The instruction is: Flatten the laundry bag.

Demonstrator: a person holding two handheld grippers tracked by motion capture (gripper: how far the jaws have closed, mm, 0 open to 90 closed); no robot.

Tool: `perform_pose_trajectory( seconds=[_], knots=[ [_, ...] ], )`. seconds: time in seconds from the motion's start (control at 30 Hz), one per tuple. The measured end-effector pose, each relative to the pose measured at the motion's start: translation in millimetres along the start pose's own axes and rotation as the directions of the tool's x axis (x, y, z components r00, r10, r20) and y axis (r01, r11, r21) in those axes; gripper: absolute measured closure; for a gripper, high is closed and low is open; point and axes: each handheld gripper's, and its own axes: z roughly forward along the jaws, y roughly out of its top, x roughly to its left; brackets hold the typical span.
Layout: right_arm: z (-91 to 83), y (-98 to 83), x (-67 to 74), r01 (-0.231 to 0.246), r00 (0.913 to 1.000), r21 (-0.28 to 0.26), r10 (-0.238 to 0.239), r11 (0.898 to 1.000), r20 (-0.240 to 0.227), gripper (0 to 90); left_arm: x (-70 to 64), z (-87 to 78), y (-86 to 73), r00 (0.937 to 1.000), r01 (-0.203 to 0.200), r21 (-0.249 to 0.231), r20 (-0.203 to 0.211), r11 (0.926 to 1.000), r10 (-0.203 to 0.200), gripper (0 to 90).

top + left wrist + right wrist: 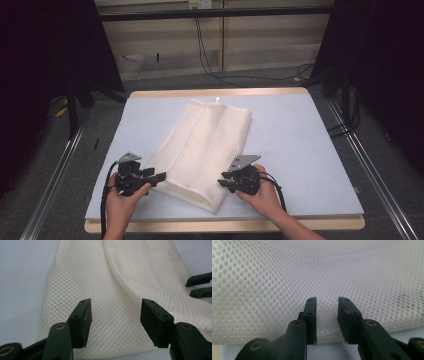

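A cream mesh bag [204, 150] lies flat and slantwise on the pale counter [310, 165], its near end toward the person — within reach of both hands. The left hand-held gripper [161, 176] points at the bag's near left edge, jaws parted and empty; the right hand-held gripper [223, 179] faces the near right edge, jaws narrowly apart, gripping nothing — likely set to pinch both sides.
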Motion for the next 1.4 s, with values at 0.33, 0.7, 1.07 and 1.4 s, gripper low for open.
perform_pose_trajectory(
  seconds=[0.33,0.7,1.07,1.4],
  knots=[
    [-3.9,-3.8,9.1,0.019,0.9985,0.001,-0.019,1.0,0.052,68.8,-3.6,9.5,13.3,0.9996,-0.004,0.001,-0.027,1.0,0.004,37.1],
    [-4.4,-6.7,11.4,0.012,0.9975,-0.015,-0.011,1.0,0.07,68.3,-9.2,21.4,25.3,0.9996,-0.024,0.007,-0.013,0.9997,0.024,34.9],
    [-3.7,-8.2,10.7,0.014,0.9974,-0.031,-0.012,0.999,0.071,67.6,-15.1,41.4,25.0,0.9989,-0.007,0.051,0.046,0.9987,0.005,36.2],
    [-3.3,-9.3,9.4,0.002,0.9966,-0.038,0.001,0.999,0.082,60.2,-27.2,59.4,22.2,0.9958,-0.033,0.1,0.089,0.9945,0.024,55.0]
  ],
)
